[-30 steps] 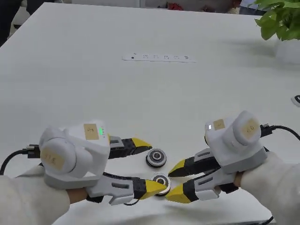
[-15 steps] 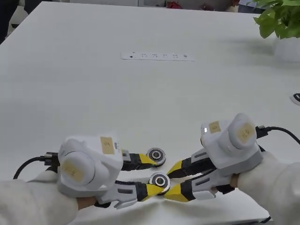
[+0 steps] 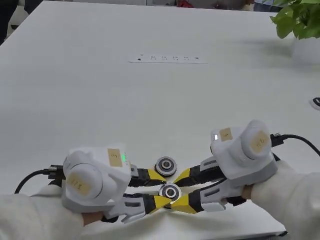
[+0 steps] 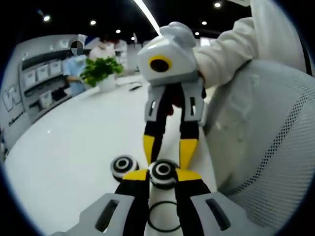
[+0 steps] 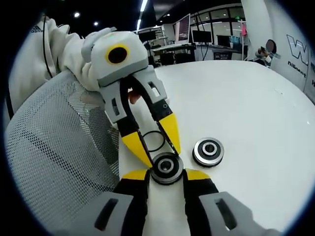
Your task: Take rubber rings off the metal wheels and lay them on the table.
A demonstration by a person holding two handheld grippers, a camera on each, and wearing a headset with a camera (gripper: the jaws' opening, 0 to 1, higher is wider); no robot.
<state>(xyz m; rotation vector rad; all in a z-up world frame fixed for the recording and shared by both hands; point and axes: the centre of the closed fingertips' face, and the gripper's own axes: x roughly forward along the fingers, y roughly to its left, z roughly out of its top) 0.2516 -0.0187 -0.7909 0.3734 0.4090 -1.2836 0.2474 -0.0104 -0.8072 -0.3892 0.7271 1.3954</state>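
The left gripper (image 3: 160, 188) and right gripper (image 3: 180, 191) both pinch one small round black-rimmed metal wheel (image 3: 170, 192) — jaws narrowly parted around it.

the table (image 3: 150, 100) has a smooth, matt white top, and the power strip (image 3: 164, 59) looks like white plastic. the nearer wheel (image 3: 170, 192) and the farther wheel (image 3: 165, 166) are shiny silvery metal with dark matt bands, and the loose ring (image 5: 154, 141) is thin matt black rubber. the left gripper (image 3: 161, 188) and right gripper (image 3: 180, 191) have glossy white plastic housings and black jaws with smooth yellow tips, the sleeves (image 3: 30, 215) are soft off-white cloth, and the chair (image 5: 54, 162) back is open white mesh.
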